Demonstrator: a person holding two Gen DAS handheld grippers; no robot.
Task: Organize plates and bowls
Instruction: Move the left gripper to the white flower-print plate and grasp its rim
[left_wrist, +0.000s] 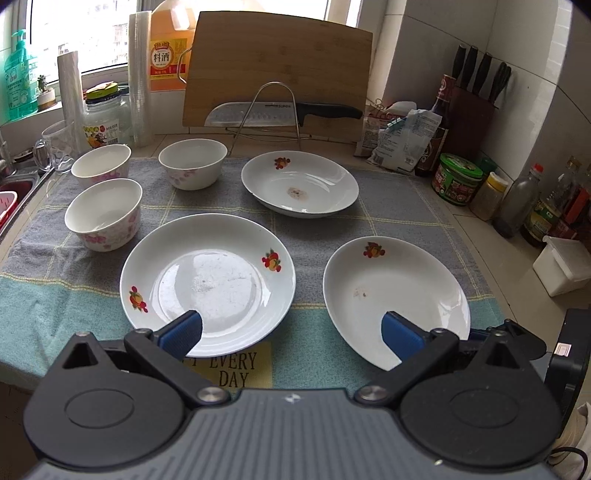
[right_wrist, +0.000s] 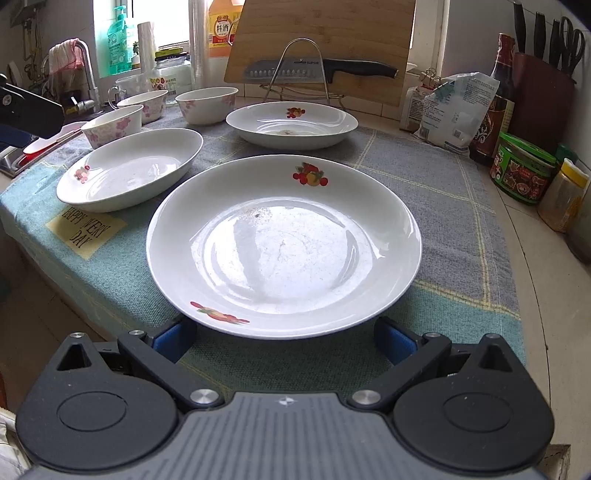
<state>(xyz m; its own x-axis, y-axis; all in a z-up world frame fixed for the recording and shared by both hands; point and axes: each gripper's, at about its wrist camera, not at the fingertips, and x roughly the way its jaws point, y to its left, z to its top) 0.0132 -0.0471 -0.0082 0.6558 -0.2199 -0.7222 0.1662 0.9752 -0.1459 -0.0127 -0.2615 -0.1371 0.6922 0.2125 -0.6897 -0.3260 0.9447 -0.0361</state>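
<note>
I read "SUPOR" on the knife (right_wrist: 321, 68) blade and "EVERY DAY" on the cloth patch (left_wrist: 232, 367). Only my right view shows the tap (right_wrist: 86, 70). Both tongs, left (left_wrist: 291, 334) and right (right_wrist: 284, 339), stand apart; three white fruit-printed plates (right_wrist: 284, 240) lie separately on the tabletop cloth (right_wrist: 443, 206)

a home kitchen was shown: a cutting board (left_wrist: 280, 70) and knife block (left_wrist: 476, 99) were stood at the counter's back edge, condiment bottles (left_wrist: 517, 206) along its right edge.
</note>
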